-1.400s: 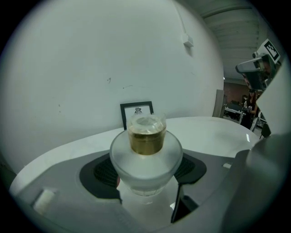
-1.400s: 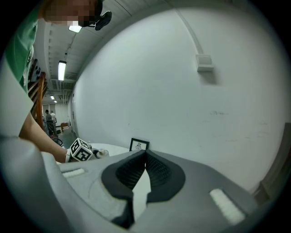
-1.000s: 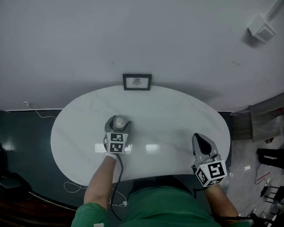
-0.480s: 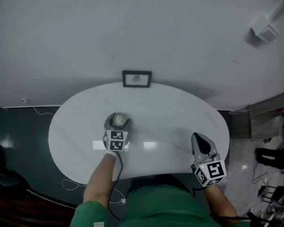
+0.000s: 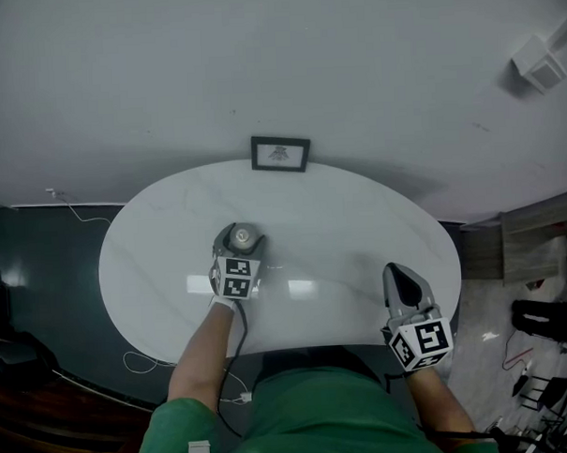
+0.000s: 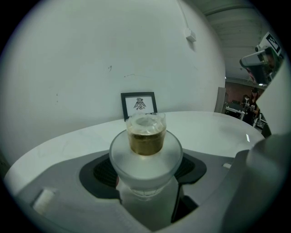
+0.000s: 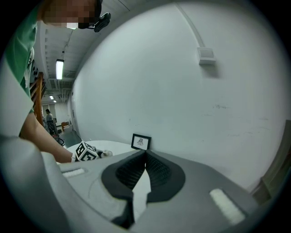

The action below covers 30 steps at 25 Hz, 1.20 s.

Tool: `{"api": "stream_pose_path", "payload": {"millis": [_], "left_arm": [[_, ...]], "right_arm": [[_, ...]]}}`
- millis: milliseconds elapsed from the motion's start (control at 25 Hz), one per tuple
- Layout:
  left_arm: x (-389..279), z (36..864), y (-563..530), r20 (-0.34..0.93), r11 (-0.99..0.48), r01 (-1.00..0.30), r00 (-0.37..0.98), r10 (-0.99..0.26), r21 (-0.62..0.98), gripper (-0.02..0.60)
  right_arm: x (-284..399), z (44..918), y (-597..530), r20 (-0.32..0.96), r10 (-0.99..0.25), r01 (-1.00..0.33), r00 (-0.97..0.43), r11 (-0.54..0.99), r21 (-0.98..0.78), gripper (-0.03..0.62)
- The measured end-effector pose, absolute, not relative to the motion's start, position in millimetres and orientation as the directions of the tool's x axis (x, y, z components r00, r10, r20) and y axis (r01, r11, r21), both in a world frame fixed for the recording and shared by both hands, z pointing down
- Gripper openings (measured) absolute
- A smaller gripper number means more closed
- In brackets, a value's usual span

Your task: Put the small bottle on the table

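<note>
A small frosted bottle (image 6: 145, 164) with a gold neck and a clear cap is clamped between the jaws of my left gripper (image 6: 146, 182). In the head view the bottle (image 5: 241, 239) shows just past the left gripper (image 5: 236, 256), over the left half of the white oval table (image 5: 339, 218). Whether the bottle's base touches the tabletop is hidden. My right gripper (image 5: 404, 289) hangs over the table's front right edge, its pads (image 7: 157, 173) pressed together at the tips and holding nothing. The left gripper's marker cube (image 7: 86, 152) appears in the right gripper view.
A small framed picture (image 5: 280, 154) leans against the white wall at the table's far edge, also visible as the frame (image 6: 138, 104) and the frame (image 7: 141, 142). A cable (image 5: 77, 219) trails off the table's left side. Dark floor and furniture (image 5: 538, 247) lie to the right.
The left gripper with the bottle has edged slightly away from me and to the right over the table. The right gripper has stayed in place.
</note>
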<state>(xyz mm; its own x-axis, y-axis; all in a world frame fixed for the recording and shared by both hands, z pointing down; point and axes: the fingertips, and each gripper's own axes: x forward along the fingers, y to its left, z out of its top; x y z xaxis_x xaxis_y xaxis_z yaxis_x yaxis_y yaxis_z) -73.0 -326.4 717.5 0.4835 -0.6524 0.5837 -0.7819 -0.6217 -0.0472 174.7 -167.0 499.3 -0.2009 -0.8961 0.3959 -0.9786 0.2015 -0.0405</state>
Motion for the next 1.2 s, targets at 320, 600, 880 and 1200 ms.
{"api": "stream_pose_path", "payload": {"millis": [320, 600, 880, 1200], "left_arm": [[-73, 714, -320, 0.582, -0.636, -0.77, 0.497, -0.644, -0.047, 0.382], [-98, 690, -299, 0.581, -0.607, -0.793, 0.471, -0.664, -0.052, 0.382], [-127, 618, -276, 0.461, -0.517, -0.854, 0.437, -0.772, -0.054, 0.34], [-129, 484, -252, 0.221, -0.46, -0.887, 0.44, -0.87, -0.044, 0.162]], "right_arm": [[169, 497, -171, 0.378, -0.897, -0.973, -0.229, 0.225, -0.055, 0.003], [166, 485, -182, 0.327, -0.909, -0.966, -0.256, 0.249, -0.064, 0.003], [162, 469, -200, 0.266, -0.921, -0.958, -0.286, 0.277, -0.073, 0.003], [152, 437, -218, 0.168, -0.931, -0.946, -0.324, 0.315, -0.077, 0.003]]}}
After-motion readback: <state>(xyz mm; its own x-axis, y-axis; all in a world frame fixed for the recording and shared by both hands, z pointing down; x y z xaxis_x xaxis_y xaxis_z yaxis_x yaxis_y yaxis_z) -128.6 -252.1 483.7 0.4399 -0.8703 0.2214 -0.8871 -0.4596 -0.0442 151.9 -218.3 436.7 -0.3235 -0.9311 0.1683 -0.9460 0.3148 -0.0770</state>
